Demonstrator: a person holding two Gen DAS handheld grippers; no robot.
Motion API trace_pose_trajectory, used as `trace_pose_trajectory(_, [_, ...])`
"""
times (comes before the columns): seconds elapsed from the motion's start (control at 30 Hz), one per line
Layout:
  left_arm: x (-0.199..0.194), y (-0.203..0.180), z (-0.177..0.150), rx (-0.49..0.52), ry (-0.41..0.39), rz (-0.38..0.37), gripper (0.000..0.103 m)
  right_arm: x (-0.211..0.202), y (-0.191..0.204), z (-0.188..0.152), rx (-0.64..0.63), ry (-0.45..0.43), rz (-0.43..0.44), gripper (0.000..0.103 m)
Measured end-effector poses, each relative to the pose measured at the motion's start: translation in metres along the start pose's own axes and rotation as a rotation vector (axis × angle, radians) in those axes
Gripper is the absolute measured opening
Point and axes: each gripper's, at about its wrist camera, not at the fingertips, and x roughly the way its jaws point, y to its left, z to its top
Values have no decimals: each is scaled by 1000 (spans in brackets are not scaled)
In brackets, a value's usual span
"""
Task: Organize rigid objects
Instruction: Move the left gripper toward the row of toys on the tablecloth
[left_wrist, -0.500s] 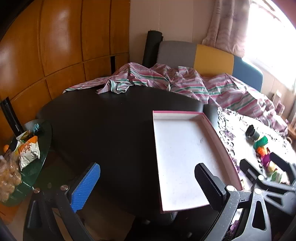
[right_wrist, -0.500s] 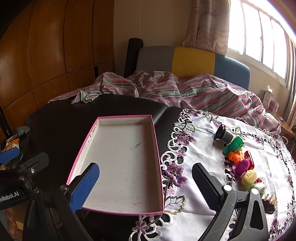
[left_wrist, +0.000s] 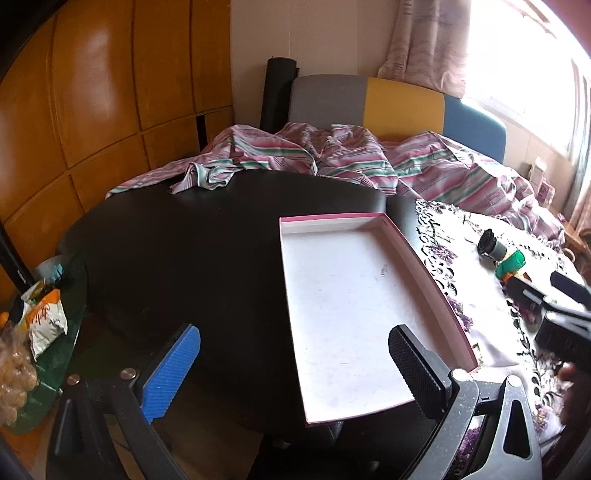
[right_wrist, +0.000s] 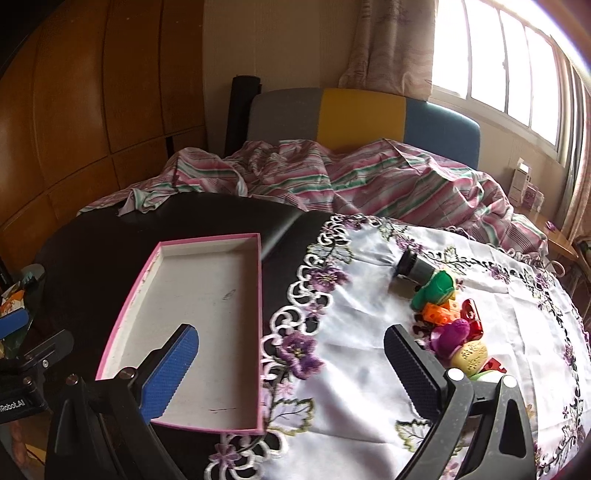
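Left wrist view: left hand-held gripper (left_wrist: 295, 369) with jaws wide apart, nothing between them, hanging over the near edge of the dark tabletop (left_wrist: 184, 251). Pink-rimmed white box (left_wrist: 343, 306) lying flat just ahead to the right, nothing in it. Further right, lace cloth (left_wrist: 476, 288) carrying a grey cylinder (left_wrist: 493, 248) and a green toy (left_wrist: 511, 263); other toys hidden behind the right hand-held gripper (left_wrist: 546, 291) at the right edge. Snack bags (left_wrist: 42, 321) on a glass side table at far left.

Right wrist view: right hand-held gripper (right_wrist: 291, 365) likewise spread wide and holding nothing, poised above the cloth (right_wrist: 354, 325), between box (right_wrist: 199, 317) at left and toys at right. Toys in a tight row: cylinder (right_wrist: 413, 266) farthest, then green (right_wrist: 436, 290), orange toy (right_wrist: 439, 314), red toy (right_wrist: 472, 321), purple toy (right_wrist: 452, 336), yellow egg (right_wrist: 471, 357) nearest. Striped sheet (right_wrist: 369, 177) bunched beyond.
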Motion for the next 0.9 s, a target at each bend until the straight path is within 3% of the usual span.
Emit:
trace_pose_trajectory(0.4, [7, -26, 8, 82, 13, -49, 103, -1, -92, 10, 94, 1, -92, 103])
trace_pose_trajectory(0.73, [16, -68, 17, 185, 21, -101, 103, 21, -185, 3, 169, 36, -268, 102])
trace_pose_trajectory(0.9, [18, -88, 18, 226, 25, -131, 103, 24, -213, -6, 323, 56, -244, 102])
